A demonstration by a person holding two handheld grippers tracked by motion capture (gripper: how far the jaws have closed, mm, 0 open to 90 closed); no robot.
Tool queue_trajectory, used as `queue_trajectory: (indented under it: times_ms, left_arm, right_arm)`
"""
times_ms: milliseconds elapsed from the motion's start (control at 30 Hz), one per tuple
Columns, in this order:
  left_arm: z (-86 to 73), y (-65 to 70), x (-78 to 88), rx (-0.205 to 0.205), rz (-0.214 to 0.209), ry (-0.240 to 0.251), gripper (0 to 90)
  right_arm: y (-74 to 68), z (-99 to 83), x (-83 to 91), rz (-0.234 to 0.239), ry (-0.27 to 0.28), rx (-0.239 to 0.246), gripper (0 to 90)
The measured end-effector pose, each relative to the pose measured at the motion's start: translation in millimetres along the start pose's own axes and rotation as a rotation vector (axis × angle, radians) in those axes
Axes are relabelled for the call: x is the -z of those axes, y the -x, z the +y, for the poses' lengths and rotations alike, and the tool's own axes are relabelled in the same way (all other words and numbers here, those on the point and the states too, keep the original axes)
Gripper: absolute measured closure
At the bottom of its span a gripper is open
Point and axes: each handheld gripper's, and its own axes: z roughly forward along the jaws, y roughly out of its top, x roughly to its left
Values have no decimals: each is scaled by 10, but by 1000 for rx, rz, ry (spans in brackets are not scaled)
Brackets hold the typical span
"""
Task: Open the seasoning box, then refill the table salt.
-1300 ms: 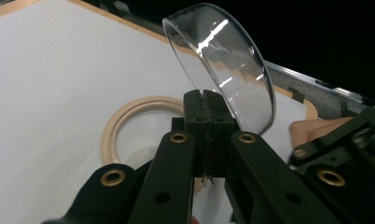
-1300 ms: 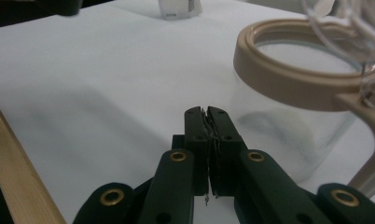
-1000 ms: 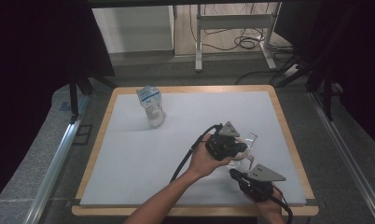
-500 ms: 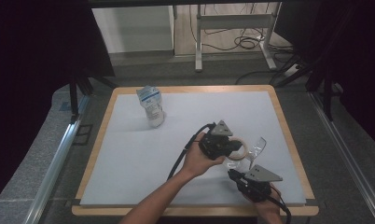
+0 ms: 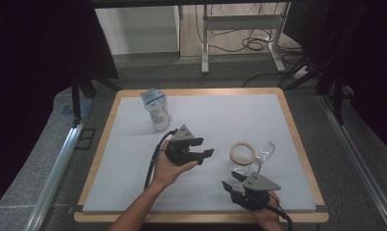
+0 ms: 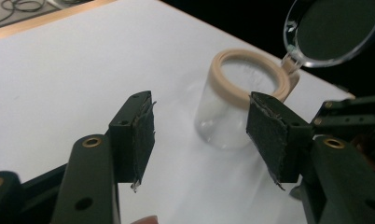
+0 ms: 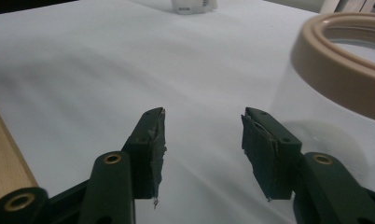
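A clear jar (image 5: pixel 242 161) with a beige rim ring stands upright on the white table (image 5: pixel 134 159), right of centre in the high view. Its transparent hinged lid (image 5: pixel 266 151) is flipped open and leans off the jar's right side, attached at the rim.

The left gripper (image 5: pixel 201 155) sits at mid-frame, left of the jar and apart from it. Its jaws have just been opening and now stand spread with nothing between them. In the left gripper view the jar (image 6: pixel 237 100) appears beyond the two pads, with the raised lid (image 6: pixel 335 28) at the upper right of the frame.

The right gripper (image 5: pixel 232 185) is at the lower right of the high view, just below the jar. Its jaws have also just been opening and stand apart, empty. In the right gripper view the jar (image 7: pixel 337 88) fills the right edge of the frame, close to the right pad but not touching it as far as can be told.

A white bottle (image 5: pixel 156 109) with a blue-printed label stands in the upper left part of the table, well away from both grippers.

Judging from this, the opening of the jar looks done: the lid is up and both grippers have let go. What is left, if anything, would likely involve the untouched bottle or filling the jar; nothing shows inside the jar.
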Motion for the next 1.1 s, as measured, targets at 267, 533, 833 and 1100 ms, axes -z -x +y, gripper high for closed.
queue_trajectory:
  times_ms: [267,533,833,1100]
  left_arm:
    - [-269,-166,205,16,58,-9,374]
    - [-499,-416,409,90,89,-7,372]
    - [-659,-652,627,145,141,31,354]
    - [-706,-823,746,155,212,23,351]
  right_arm:
    - [-127,29,-163,-4,6,-8,391]
    - [-230,85,-289,14,-2,-7,389]
    - [-284,195,-480,34,-3,8,389]
    - [-268,249,-535,39,-2,-2,389]
